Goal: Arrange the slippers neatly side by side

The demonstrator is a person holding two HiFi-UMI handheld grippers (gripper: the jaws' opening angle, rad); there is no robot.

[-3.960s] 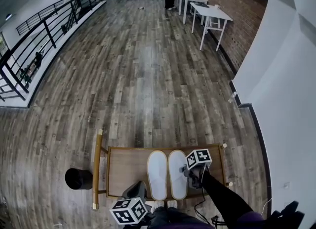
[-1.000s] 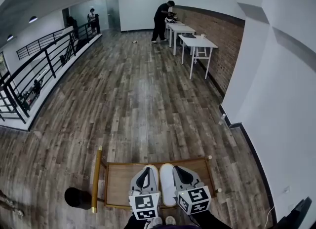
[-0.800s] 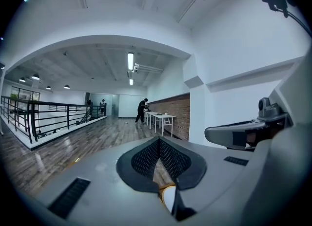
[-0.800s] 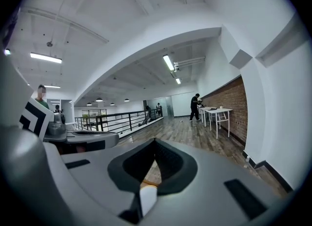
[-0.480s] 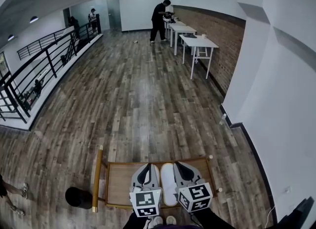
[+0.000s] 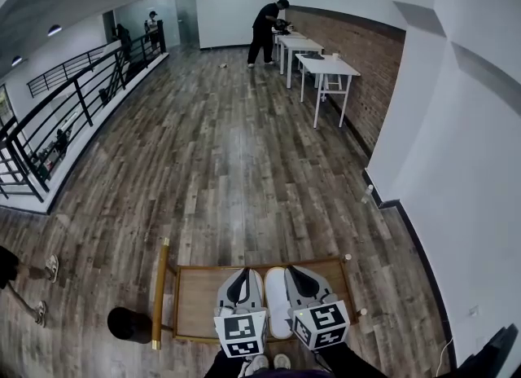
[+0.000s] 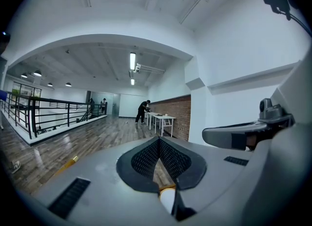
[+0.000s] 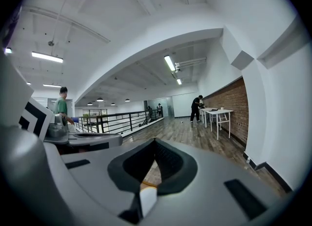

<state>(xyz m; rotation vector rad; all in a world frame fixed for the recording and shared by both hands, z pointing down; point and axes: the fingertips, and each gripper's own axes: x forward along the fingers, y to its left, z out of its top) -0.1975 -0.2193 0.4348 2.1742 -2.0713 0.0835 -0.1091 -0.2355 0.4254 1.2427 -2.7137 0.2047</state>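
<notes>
Slippers (image 6: 275,301): white pair, side by side on the bench (image 6: 194,288), lower centre of the head view. Largely covered by the two claws, with one white strip showing between them.

Left claw (image 6: 241,280): clenched, jaw tips pressed together, nothing gripped. Placed over the left slipper, marker cube toward the bottom edge.

Right claw (image 6: 295,280): likewise clenched and empty, over the right slipper, just beside the left claw. Contact with the slippers: cannot tell.

Bench: low, wooden, raised rim, standing on the plank floor (image 6: 220,148).

Black round thing (image 6: 129,325): on the floor, just left of the bench.

Background: white tables (image 6: 324,67) along the brick wall at upper right, a person (image 6: 267,30) standing beside them; black railing (image 6: 65,116) at upper left.

Changes from four seconds ago: both slippers then in plain sight, right claw at the outer side of the right slipper, left claw down at the bottom edge; now both claws above the pair.

Changes from half a second ago: claws and slippers as before; a passer-by's legs (image 6: 28,274) higher along the left edge.
</notes>
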